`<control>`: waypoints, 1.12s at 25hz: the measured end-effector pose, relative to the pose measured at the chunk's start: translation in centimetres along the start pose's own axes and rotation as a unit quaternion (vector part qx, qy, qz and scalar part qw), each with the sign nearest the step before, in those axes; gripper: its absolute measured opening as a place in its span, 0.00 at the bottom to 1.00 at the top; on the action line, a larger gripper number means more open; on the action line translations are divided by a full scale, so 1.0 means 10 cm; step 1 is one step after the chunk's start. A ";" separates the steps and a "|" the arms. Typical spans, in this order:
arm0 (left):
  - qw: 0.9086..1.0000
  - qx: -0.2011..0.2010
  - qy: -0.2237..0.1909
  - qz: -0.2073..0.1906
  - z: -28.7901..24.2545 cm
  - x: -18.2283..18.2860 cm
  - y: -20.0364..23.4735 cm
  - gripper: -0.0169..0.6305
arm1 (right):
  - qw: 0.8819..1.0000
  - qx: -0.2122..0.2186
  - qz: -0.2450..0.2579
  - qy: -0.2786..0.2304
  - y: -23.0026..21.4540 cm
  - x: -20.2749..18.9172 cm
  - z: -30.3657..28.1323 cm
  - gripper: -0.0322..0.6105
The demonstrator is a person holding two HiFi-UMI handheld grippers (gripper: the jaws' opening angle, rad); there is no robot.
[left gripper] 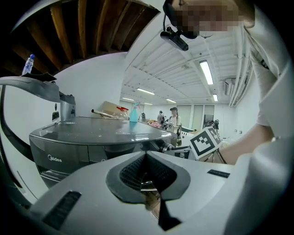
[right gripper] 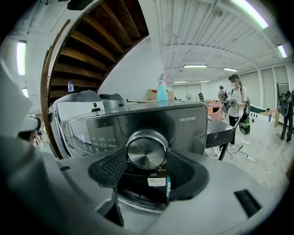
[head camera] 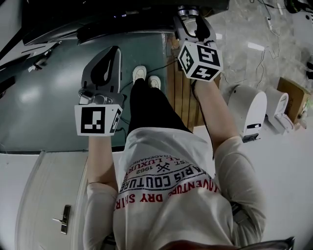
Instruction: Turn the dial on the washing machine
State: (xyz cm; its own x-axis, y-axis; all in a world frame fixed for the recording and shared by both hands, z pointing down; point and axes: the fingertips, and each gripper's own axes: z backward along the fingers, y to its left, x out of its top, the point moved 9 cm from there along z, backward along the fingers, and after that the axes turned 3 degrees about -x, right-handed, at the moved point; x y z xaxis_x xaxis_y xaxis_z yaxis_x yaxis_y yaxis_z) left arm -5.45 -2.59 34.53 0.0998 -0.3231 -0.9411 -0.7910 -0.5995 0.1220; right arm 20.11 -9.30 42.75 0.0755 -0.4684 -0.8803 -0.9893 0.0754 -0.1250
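Note:
The dark grey washing machine [right gripper: 186, 133] fills the right gripper view, its round silver dial [right gripper: 147, 149] dead centre. My right gripper [right gripper: 147, 159] has a ribbed pad against each side of the dial, so it is shut on it. In the head view the right gripper [head camera: 191, 23] reaches up to the dial [head camera: 188, 10] at the machine's edge. My left gripper [head camera: 113, 51] hangs lower left, away from the panel. In its own view the left gripper [left gripper: 146, 158] is shut on nothing, and the washing machine [left gripper: 92, 133] stands beyond it.
A teal spray bottle [right gripper: 161, 89] stands on the machine's top. Wooden slats [head camera: 182, 93] lie by the person's feet. White appliances [head camera: 248, 110] and a cardboard box [head camera: 293, 95] sit on the floor at right. A white door panel [head camera: 54, 195] lies lower left. People [right gripper: 235, 103] stand far off.

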 end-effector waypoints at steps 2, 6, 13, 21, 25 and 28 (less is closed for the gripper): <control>1.000 0.003 -0.001 0.002 0.00 -0.01 -0.01 0.05 | 1.000 0.003 -0.006 -0.002 -0.02 0.00 0.01 0.50; 1.000 0.004 0.002 0.012 0.02 -0.05 -0.04 0.05 | 0.999 0.018 -0.042 -0.013 -0.05 -0.01 0.01 0.50; 1.000 -0.004 0.003 0.014 0.06 -0.11 -0.11 0.05 | 0.987 -0.030 0.154 -0.030 0.09 -0.01 0.09 0.55; 1.000 -0.011 0.009 0.000 0.11 -0.16 -0.14 0.05 | 0.957 -0.075 0.279 -0.036 0.17 -0.06 0.07 0.55; 1.000 -0.004 0.013 0.010 0.14 -0.21 -0.08 0.05 | 0.954 -0.078 0.288 -0.038 0.22 -0.06 -0.02 0.55; 1.000 0.000 0.016 0.009 0.16 -0.24 -0.07 0.05 | 0.956 -0.081 0.278 -0.036 0.23 -0.05 -0.03 0.53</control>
State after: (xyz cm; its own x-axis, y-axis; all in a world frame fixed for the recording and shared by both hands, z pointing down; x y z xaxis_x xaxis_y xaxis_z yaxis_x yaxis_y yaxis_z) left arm -6.14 -0.20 36.24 0.1041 -0.3573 -0.9282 -0.7932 -0.5928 0.1392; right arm 17.76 -9.17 43.09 -0.4658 -0.3332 -0.8198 -0.8847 0.1547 0.4398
